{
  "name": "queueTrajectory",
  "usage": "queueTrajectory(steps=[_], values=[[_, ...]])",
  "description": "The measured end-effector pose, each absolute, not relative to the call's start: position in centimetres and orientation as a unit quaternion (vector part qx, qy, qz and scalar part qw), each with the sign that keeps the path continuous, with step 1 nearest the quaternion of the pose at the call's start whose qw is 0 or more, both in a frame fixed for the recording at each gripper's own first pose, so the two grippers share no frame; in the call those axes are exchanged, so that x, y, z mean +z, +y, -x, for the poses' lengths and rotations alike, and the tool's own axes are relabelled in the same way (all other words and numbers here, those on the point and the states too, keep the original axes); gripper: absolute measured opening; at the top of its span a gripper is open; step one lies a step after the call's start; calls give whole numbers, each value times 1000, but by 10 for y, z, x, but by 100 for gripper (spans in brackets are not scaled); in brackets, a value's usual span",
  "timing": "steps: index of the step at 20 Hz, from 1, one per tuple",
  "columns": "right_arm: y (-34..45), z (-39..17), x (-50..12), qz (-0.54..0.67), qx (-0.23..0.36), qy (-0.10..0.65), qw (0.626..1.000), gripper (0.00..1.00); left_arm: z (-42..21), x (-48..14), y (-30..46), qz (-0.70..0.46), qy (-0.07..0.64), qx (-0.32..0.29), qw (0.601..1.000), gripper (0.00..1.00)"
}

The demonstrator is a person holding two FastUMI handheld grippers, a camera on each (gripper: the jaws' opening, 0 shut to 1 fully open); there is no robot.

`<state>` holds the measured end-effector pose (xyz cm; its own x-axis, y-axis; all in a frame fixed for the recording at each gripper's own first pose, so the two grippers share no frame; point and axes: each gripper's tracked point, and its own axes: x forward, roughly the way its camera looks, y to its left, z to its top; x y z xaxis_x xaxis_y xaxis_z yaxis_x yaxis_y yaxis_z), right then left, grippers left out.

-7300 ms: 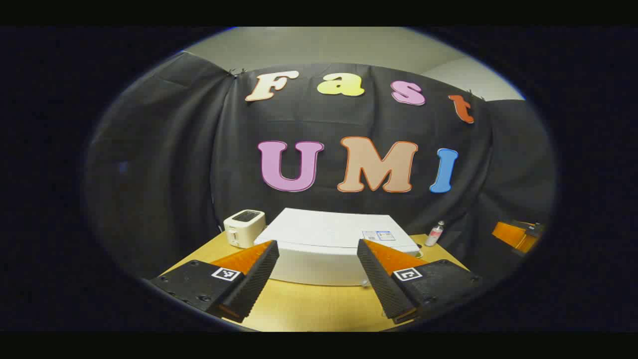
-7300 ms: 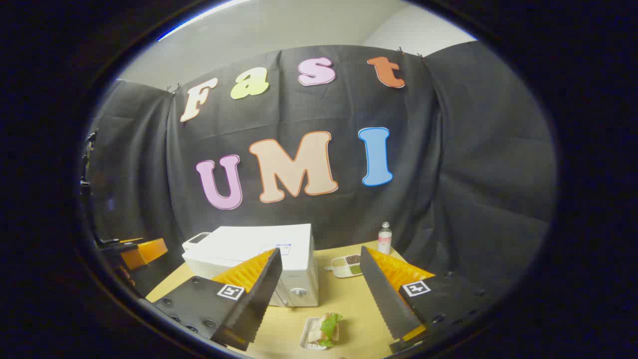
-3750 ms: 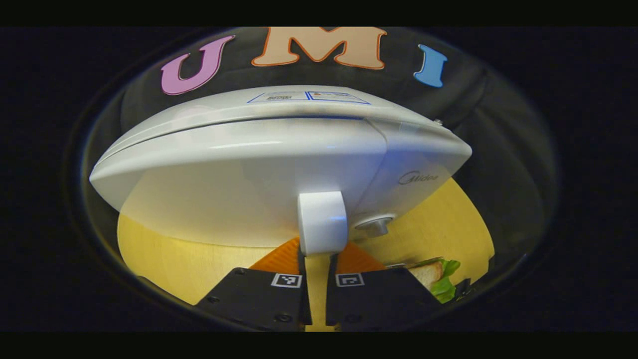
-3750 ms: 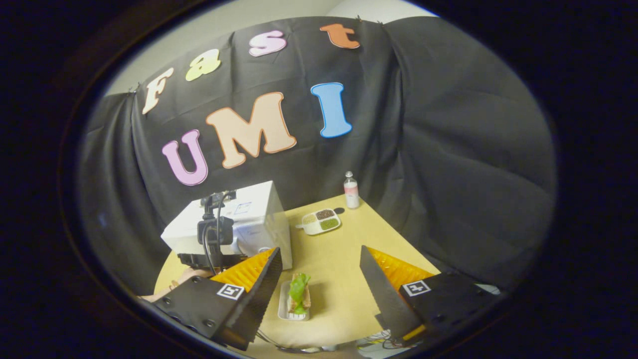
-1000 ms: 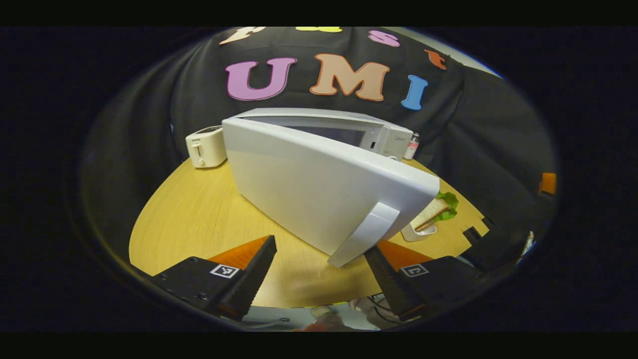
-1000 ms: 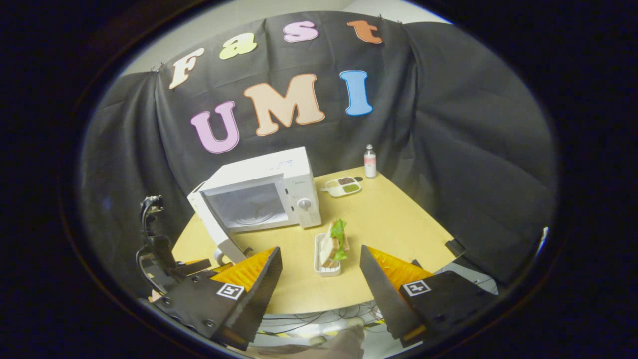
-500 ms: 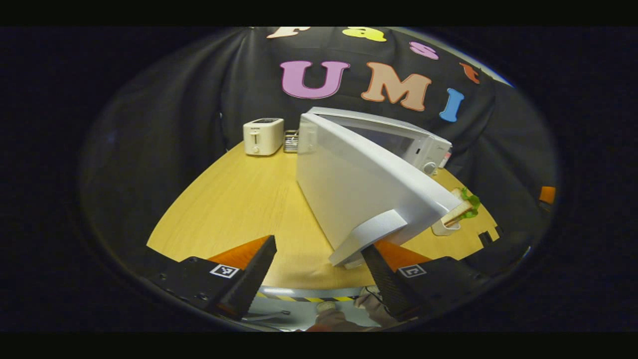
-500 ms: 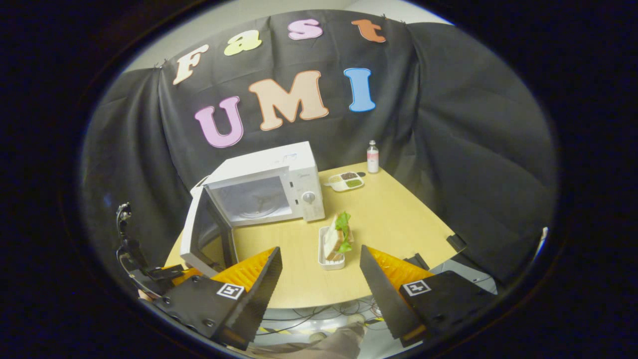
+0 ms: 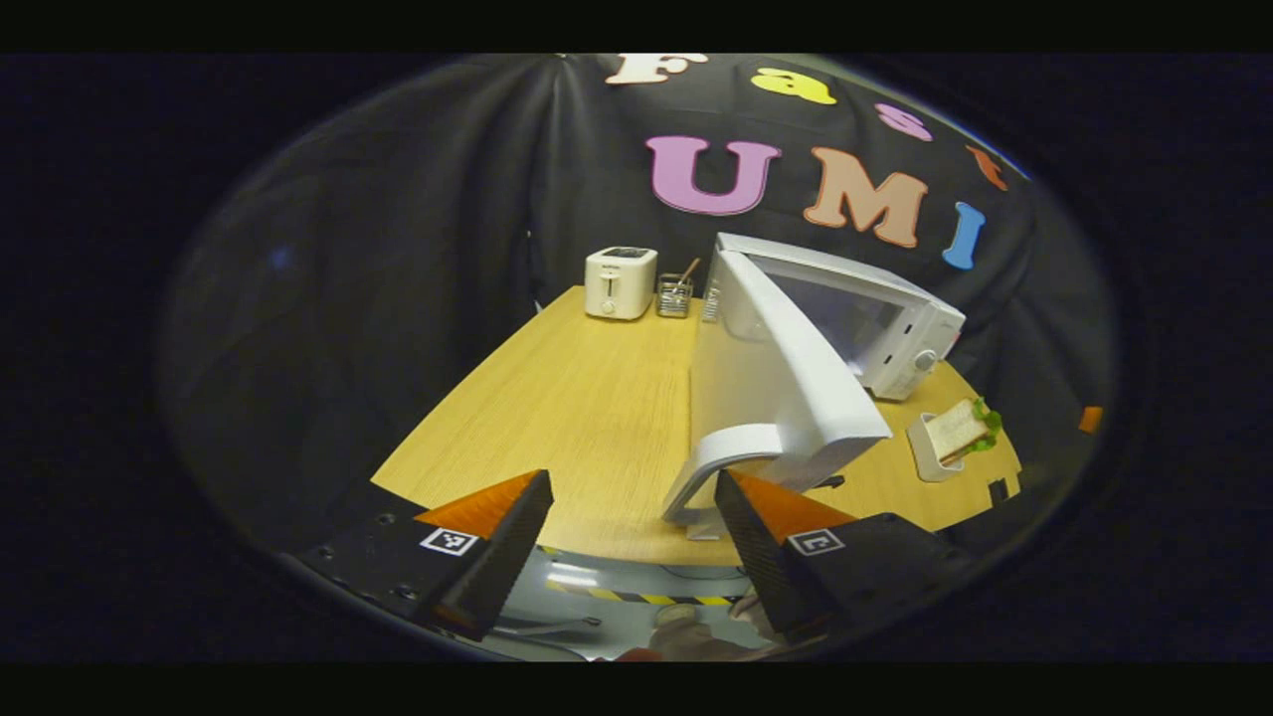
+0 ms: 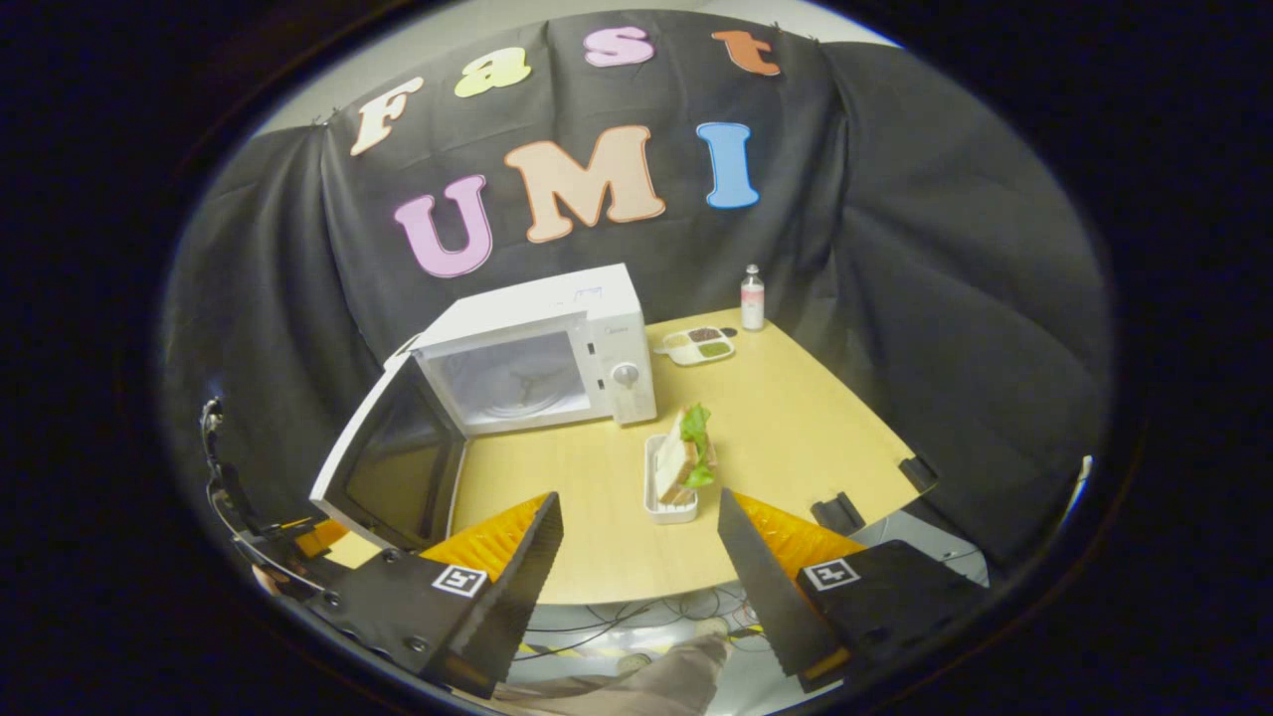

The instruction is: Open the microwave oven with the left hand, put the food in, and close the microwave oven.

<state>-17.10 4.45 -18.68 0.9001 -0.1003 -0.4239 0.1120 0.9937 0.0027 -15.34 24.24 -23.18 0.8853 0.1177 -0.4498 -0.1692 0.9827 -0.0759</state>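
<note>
The white microwave (image 10: 597,298) stands on the wooden table (image 10: 796,428) with its door (image 10: 393,467) swung wide to the left, and the cavity (image 10: 507,383) shows bare. A sandwich with lettuce (image 10: 686,452) stands in a white tray (image 10: 671,512) in front of the microwave's knob. My right gripper (image 10: 638,507) hovers open above the table's near edge, short of the sandwich. In the left gripper view the door (image 9: 786,368) stands edge-on. Its handle (image 9: 711,462) lies just inside the right finger of my open left gripper (image 9: 629,487), ungripped. The sandwich (image 9: 960,428) sits beyond the door.
A toaster (image 9: 620,281) and a utensil holder (image 9: 674,296) stand at the table's far left corner. At the far right are a small bottle (image 10: 753,296) and a divided dish (image 10: 699,346). Cables and a person's leg (image 10: 676,666) show below the table edge.
The door has swung from half open to wide open. My left gripper, open, has drawn back past the table edge with it. The right gripper has drifted slightly; the sandwich has not moved.
</note>
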Motion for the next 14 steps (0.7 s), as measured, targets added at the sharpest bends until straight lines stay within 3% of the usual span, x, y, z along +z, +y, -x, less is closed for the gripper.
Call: queueTrajectory(steps=[4, 5, 12, 13, 14], values=[[33, 157, -199, -22, -54, 247, 967, 93, 172, -202, 265, 74, 195, 125, 970, 97], [30, 151, -202, -28, -52, 253, 966, 99, 176, -192, 269, 72, 184, 136, 971, 97], [7, 99, -236, -91, -20, 370, 924, 99, 182, -132, 255, 38, 129, 191, 972, 96], [1, 91, -245, -98, -17, 399, 912, 93, 180, -123, 249, 39, 122, 194, 973, 96], [-7, 83, -255, -100, -18, 427, 899, 93, 176, -115, 242, 41, 116, 195, 973, 96]])
